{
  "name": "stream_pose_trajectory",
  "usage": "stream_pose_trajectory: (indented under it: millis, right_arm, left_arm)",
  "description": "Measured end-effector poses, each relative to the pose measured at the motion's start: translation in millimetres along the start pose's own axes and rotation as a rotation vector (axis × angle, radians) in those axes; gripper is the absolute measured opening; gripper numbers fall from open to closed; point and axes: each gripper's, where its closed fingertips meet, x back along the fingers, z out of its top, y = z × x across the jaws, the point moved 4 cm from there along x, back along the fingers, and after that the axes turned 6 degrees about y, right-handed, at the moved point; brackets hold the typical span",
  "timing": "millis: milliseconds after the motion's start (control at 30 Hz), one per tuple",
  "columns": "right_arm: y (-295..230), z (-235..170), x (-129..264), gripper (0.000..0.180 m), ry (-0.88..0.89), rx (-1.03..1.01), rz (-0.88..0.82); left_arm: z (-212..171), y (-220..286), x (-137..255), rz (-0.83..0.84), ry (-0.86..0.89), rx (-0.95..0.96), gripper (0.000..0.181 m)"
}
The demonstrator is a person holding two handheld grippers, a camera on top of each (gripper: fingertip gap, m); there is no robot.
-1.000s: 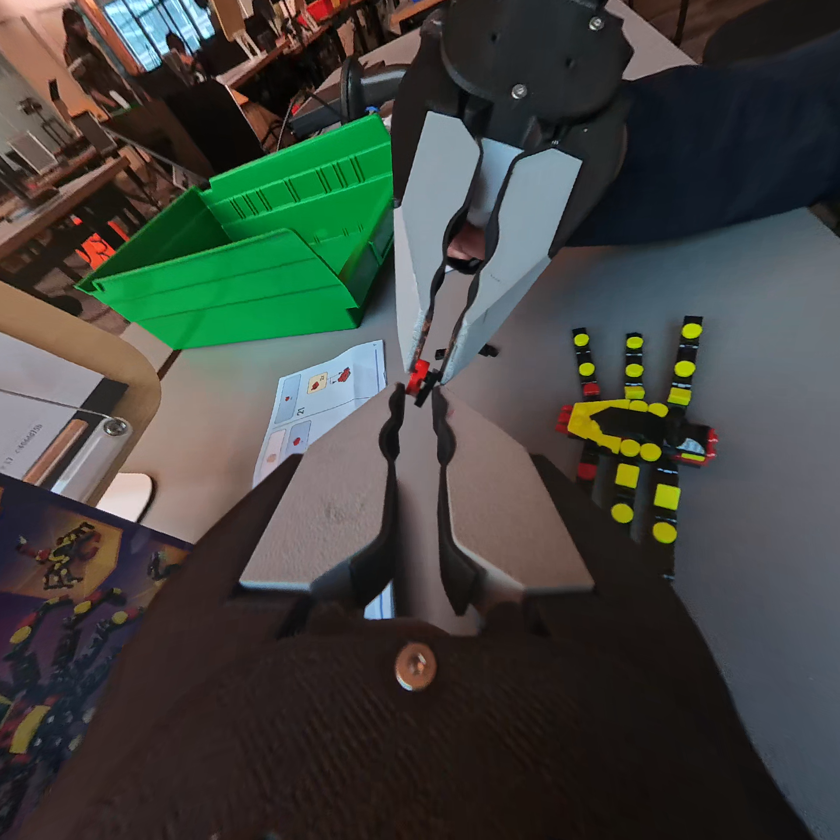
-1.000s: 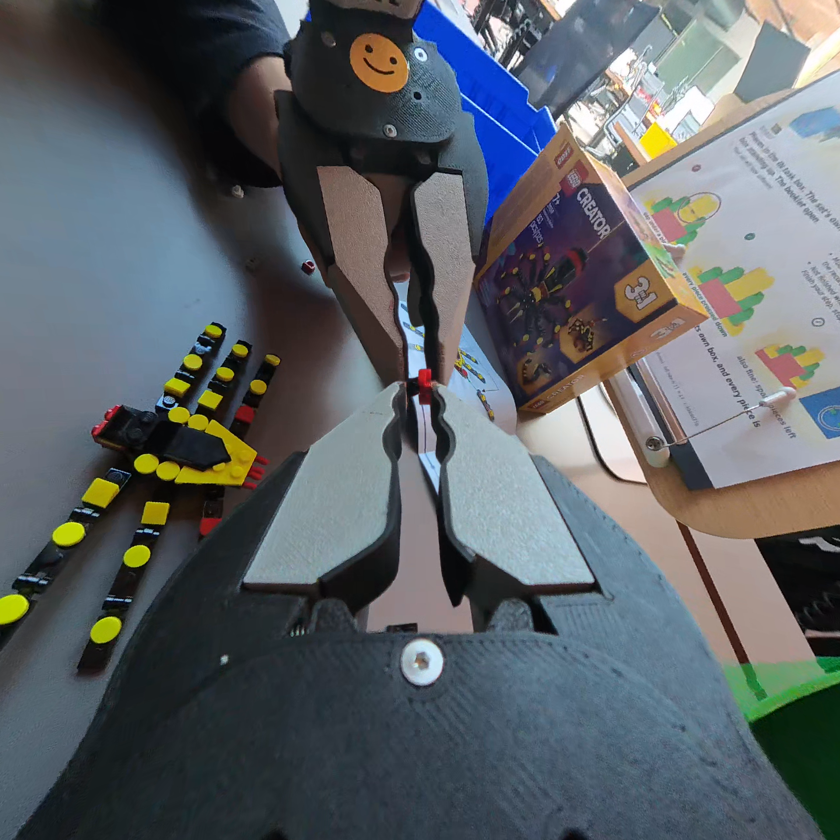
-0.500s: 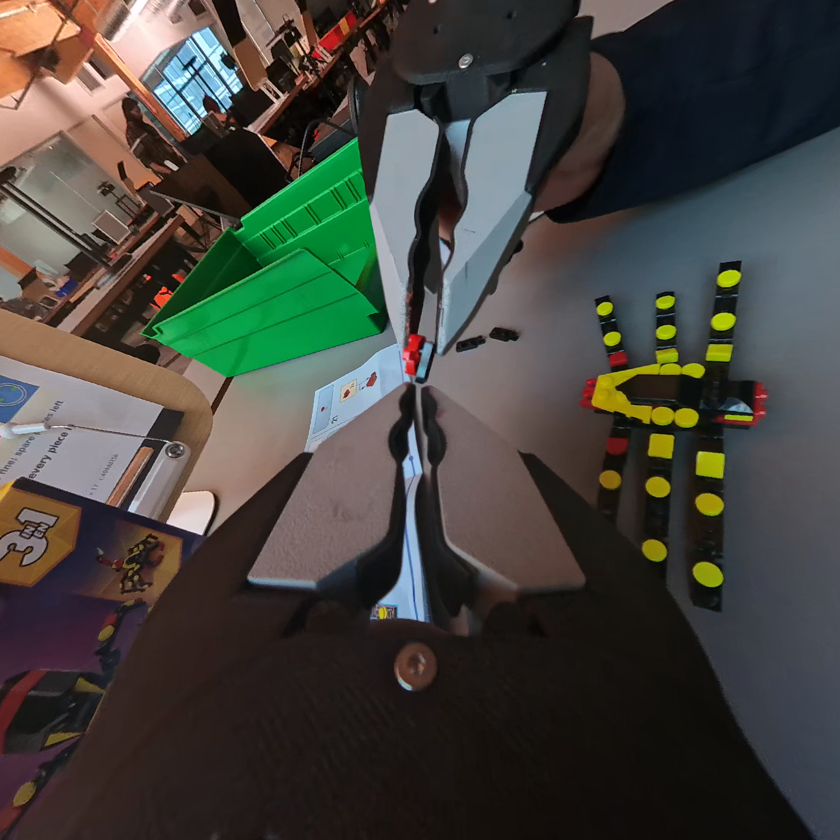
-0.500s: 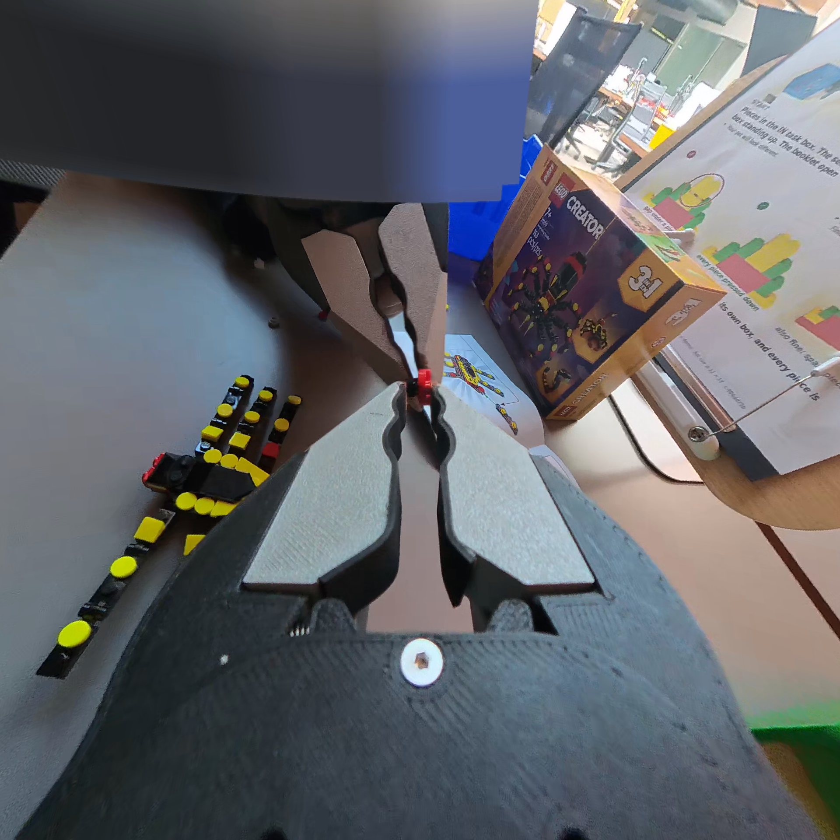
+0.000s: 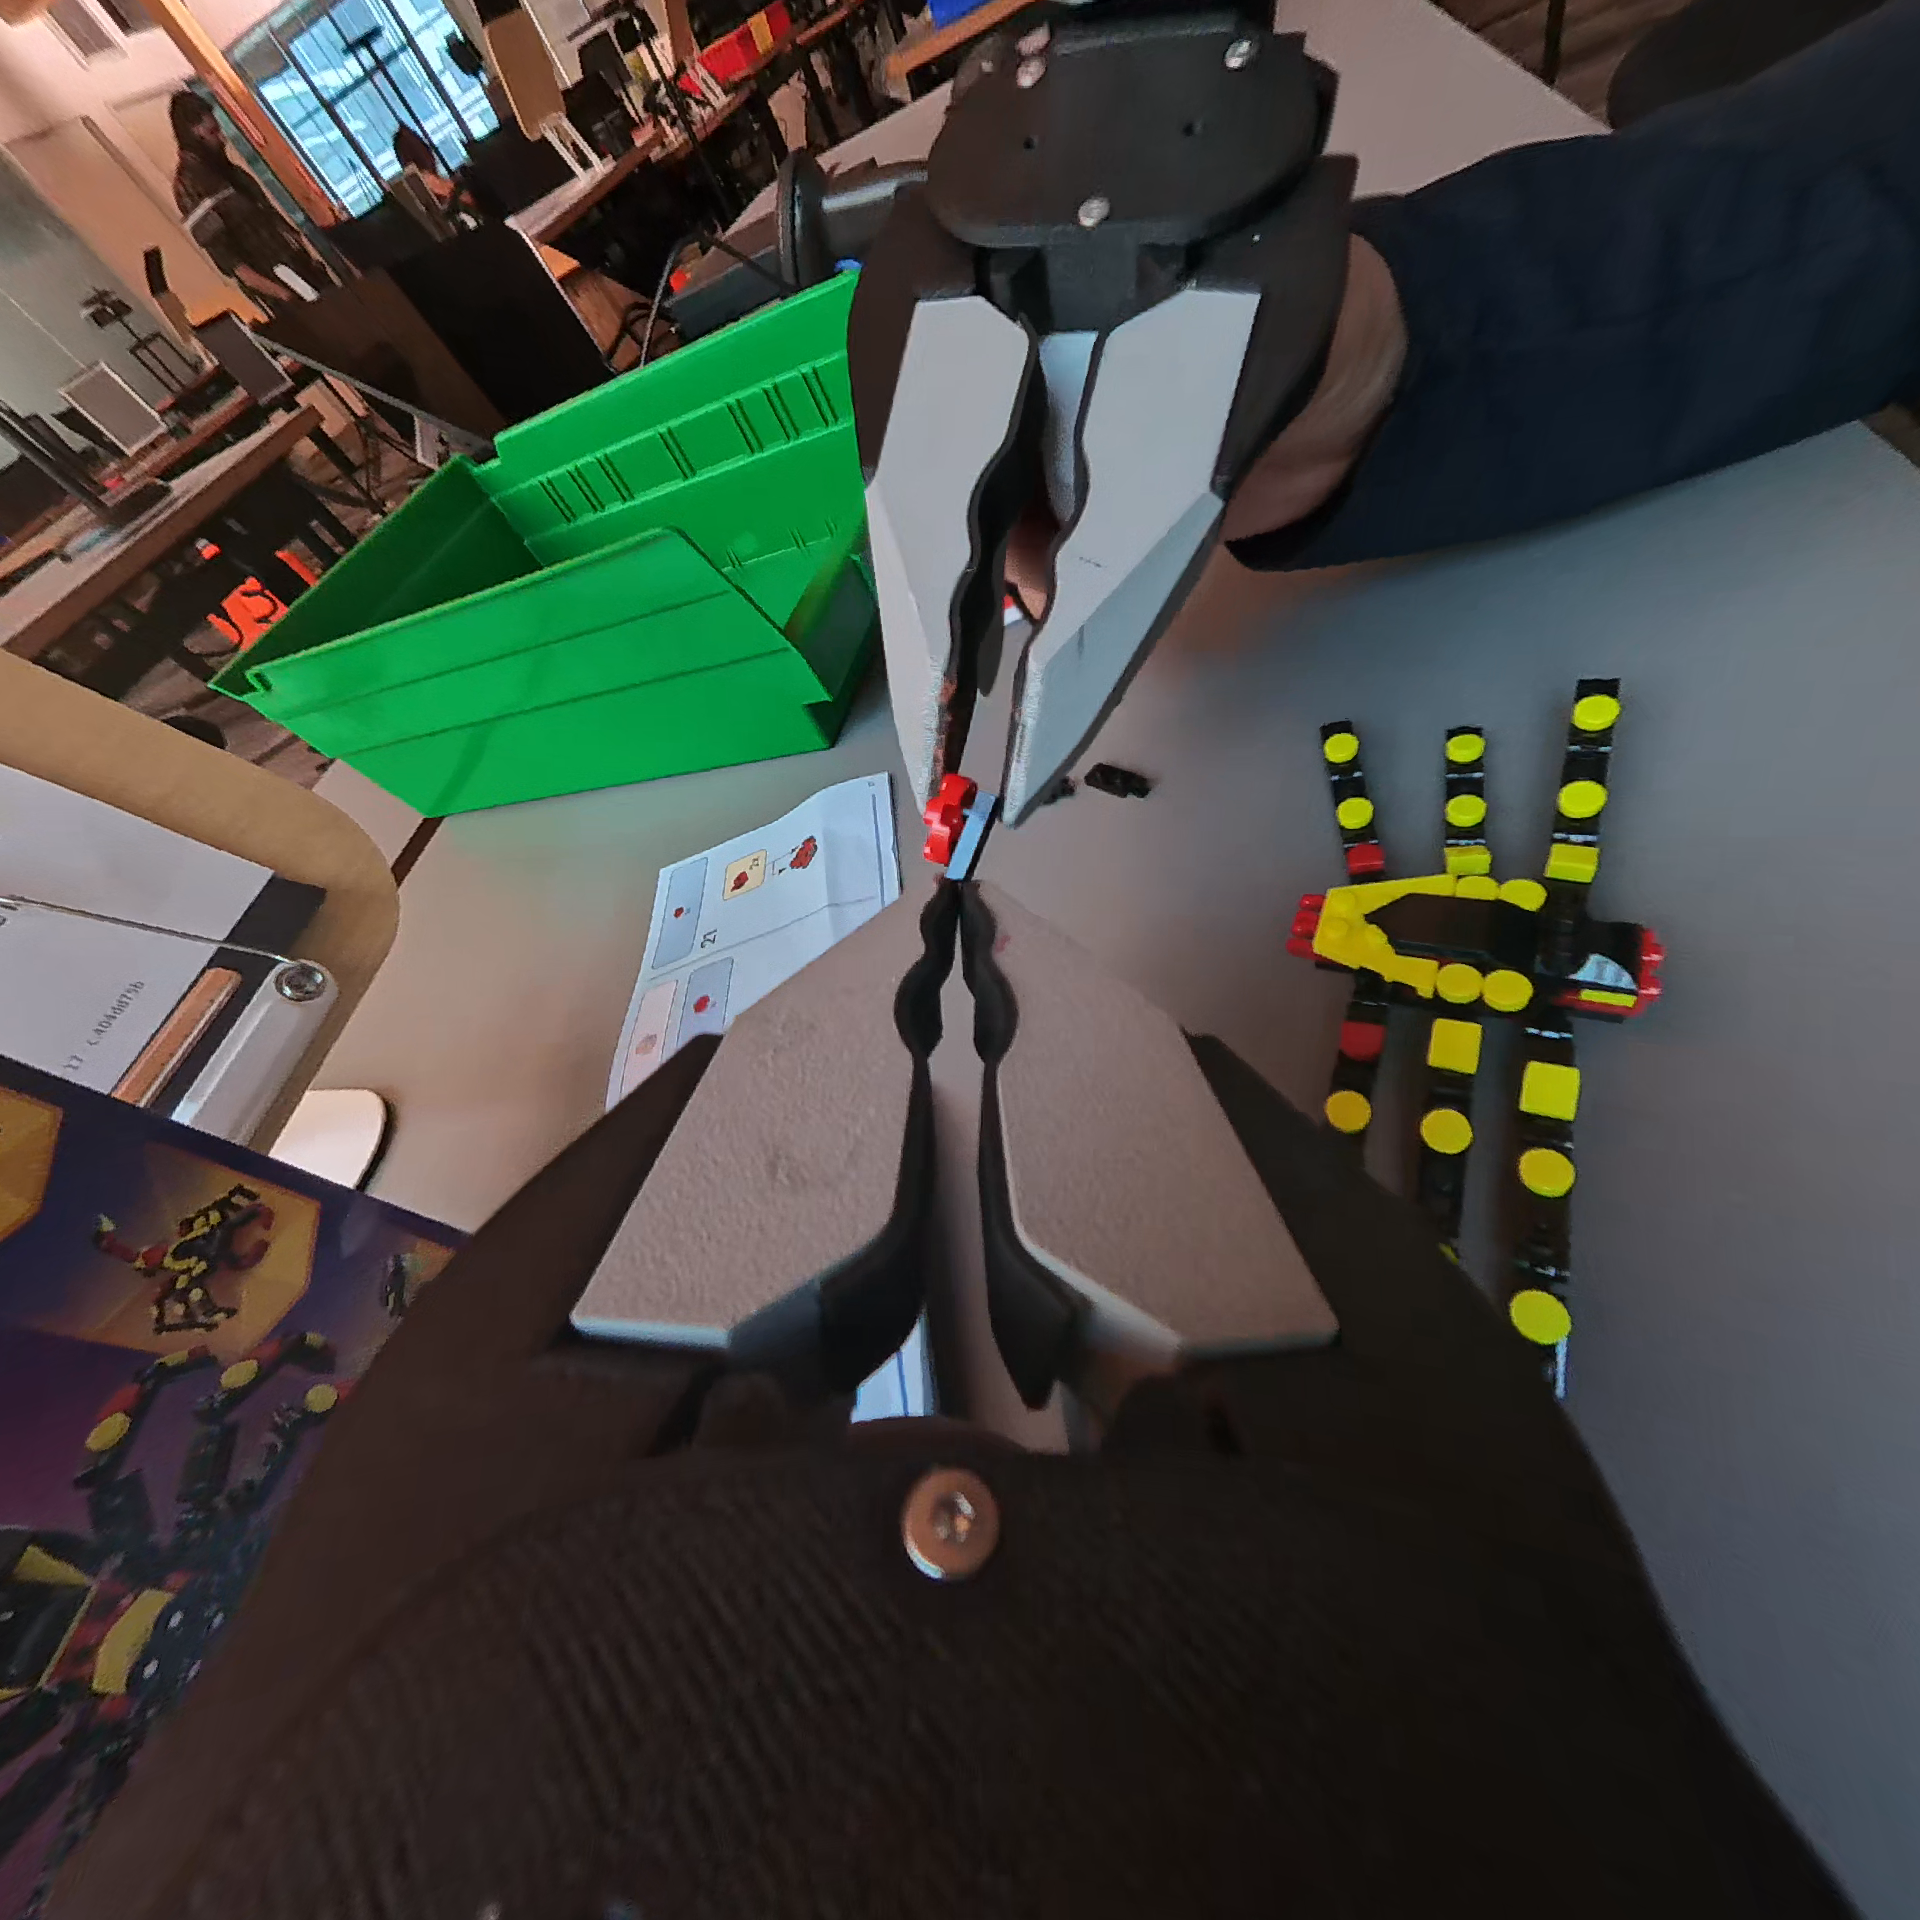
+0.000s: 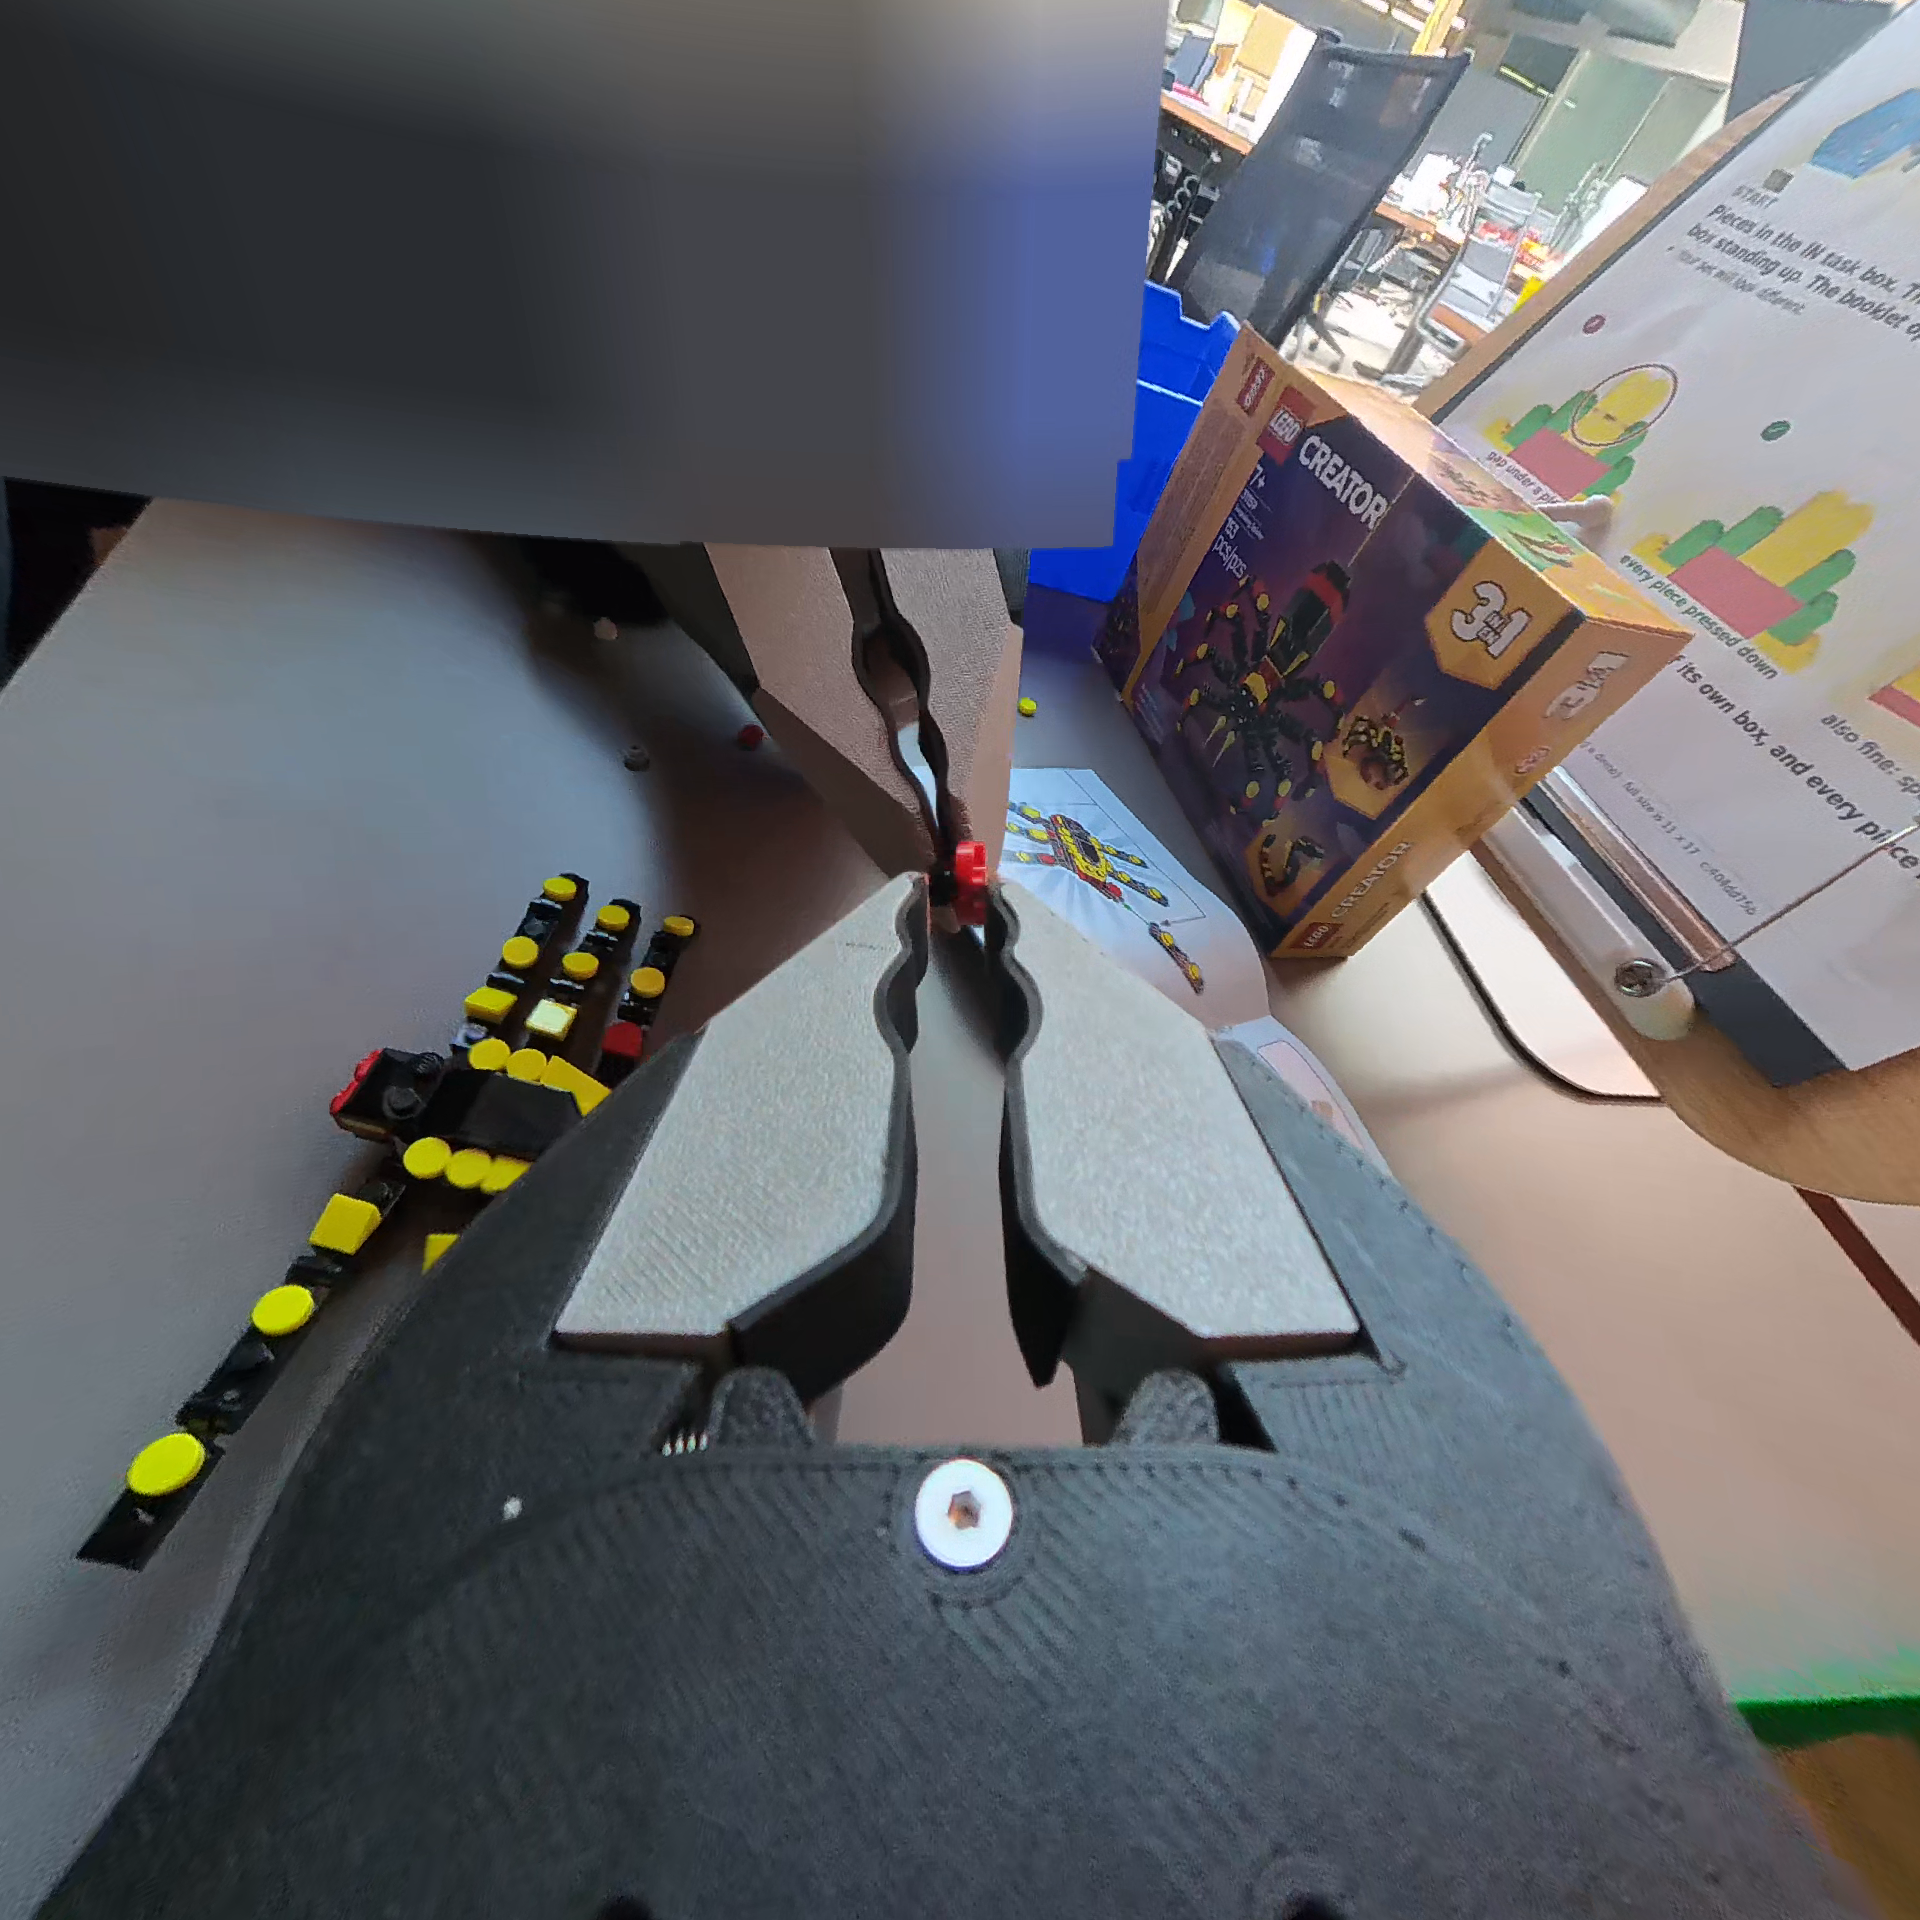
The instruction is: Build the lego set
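A: What fills the widest part of the scene?

B: A grey bench (image 5: pixel 1714 665) in a busy workshop. On it a green bin (image 5: pixel 582 623) lies tipped on its side. A boxed lego set (image 6: pixel 1382 665) stands near a clipboard of printed sheets (image 6: pixel 1725 582).

A: And the model itself?

B: A flat black spider build (image 5: pixel 1455 966) studded with yellow and red pieces lies on the bench, to the right in the left wrist view. An open instruction booklet (image 5: pixel 769 904) lies between it and the green bin.

A: Where are the two claws?

B: They meet tip to tip above the bench. The right claw (image 5: pixel 982 805), held by a hand in a dark sleeve (image 5: pixel 1662 343), points down at the left claw (image 5: pixel 951 899).

A: What are they gripping?

B: The right claw is pinched narrow on a small red piece (image 5: pixel 945 816) joined to a thin grey-blue one. The left claw's tips are pressed nearly together just under that piece, which touches them; whether they clamp it, I cannot tell.

A: Anything smaller?

B: A few loose black parts (image 5: pixel 1117 777) lie on the bench beside the right claw.
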Motion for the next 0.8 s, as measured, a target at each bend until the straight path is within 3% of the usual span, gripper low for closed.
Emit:
stream_pose_trajectory:
  millis: [167,300,800]
  right_arm:
    - [-3.6,-8.8,-4.3,0.007,-0.116,0.161,-0.048]
    - [-3.5,-12.2,-7.1,0.008,-0.162,0.24,-0.087]
    - [3.6,-11.6,-3.4,0.008,-0.086,0.086,-0.073]
  left_arm:
    - [-8.3,1.2,-2.5,0.026,-0.098,-0.056,0.0]
    - [-13.1,-0.8,-3.2,0.007,-0.115,0.023,0.0]
    - [-13.5,-1.6,-3.4,0.002,-0.071,0.092,0.0]
